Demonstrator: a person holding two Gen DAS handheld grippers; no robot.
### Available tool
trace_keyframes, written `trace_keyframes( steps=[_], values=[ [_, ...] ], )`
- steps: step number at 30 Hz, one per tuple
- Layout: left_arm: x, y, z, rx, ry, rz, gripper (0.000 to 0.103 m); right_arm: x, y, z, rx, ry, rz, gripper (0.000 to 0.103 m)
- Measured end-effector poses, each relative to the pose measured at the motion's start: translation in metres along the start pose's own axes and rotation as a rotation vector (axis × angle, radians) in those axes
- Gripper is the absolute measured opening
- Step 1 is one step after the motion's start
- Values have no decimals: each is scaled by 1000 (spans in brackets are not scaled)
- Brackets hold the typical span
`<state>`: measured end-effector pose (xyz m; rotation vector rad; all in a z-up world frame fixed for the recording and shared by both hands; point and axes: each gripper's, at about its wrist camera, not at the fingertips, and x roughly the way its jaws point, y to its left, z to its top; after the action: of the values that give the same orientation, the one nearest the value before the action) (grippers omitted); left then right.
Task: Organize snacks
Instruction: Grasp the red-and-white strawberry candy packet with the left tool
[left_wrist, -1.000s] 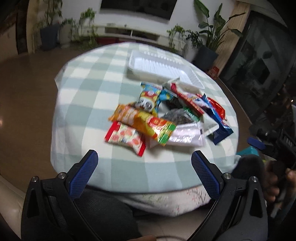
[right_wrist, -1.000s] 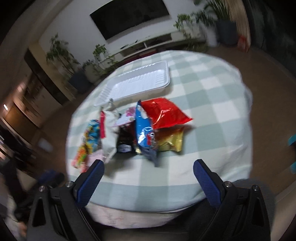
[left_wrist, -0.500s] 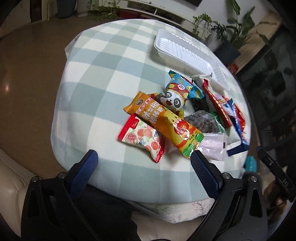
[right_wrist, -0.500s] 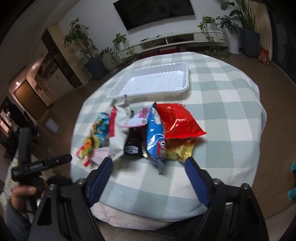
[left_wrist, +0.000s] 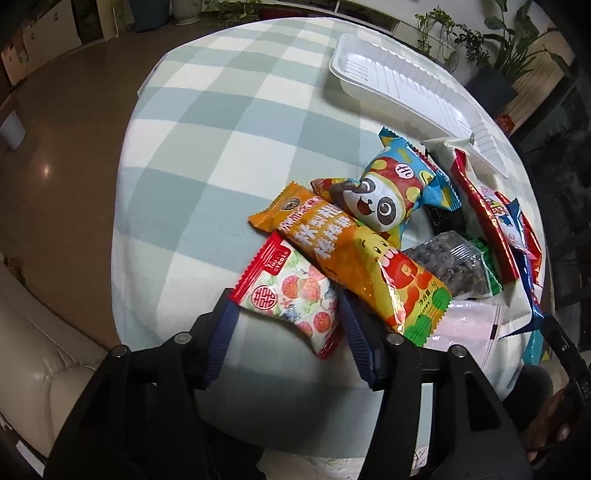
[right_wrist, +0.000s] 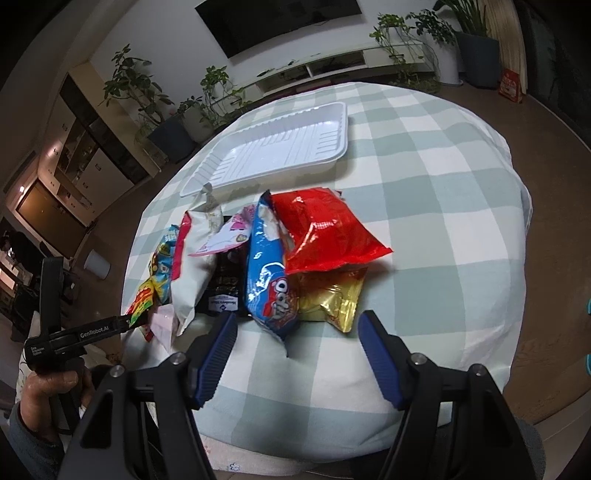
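Note:
A heap of snack packets lies on the checked tablecloth (left_wrist: 207, 147). In the left wrist view, my left gripper (left_wrist: 286, 306) points steeply down with its jaws closing around a red-and-white strawberry candy packet (left_wrist: 291, 291). The pads stand at its two edges without visibly squeezing it. An orange packet (left_wrist: 354, 266) overlaps it, with a panda packet (left_wrist: 384, 195) behind. My right gripper (right_wrist: 295, 321) is open at the near end of a blue biscuit packet (right_wrist: 269, 280), beside a red bag (right_wrist: 325, 229) and a gold one (right_wrist: 332, 295). Its pads touch nothing.
A white foam tray (left_wrist: 406, 85) (right_wrist: 280, 151) lies empty beyond the heap. A hand (right_wrist: 48, 398) holds the left gripper's handle at the table's left edge. Potted plants (right_wrist: 166, 122) and a low TV cabinet stand behind; a pale sofa (left_wrist: 44, 354) is at near left.
My left gripper came down and forward over the near end of the heap and narrowed its jaws around the strawberry packet. The right gripper's jaws also narrowed and it edged closer to the blue packet.

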<state>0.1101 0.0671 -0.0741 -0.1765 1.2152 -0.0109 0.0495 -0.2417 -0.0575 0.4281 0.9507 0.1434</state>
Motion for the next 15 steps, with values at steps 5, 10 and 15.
trace_keyframes(
  steps=[5, 10, 15],
  values=[
    [5, -14, 3, 36, -39, 47, 57, -1, -1, 0, -3, -13, -1, 72],
    [3, -23, -4, 110, -81, 60, 23, -3, -2, -1, -15, -31, -22, 72],
    [-2, -21, -7, 138, -74, 35, 16, -5, -1, -1, -23, -44, -48, 72]
  ],
)
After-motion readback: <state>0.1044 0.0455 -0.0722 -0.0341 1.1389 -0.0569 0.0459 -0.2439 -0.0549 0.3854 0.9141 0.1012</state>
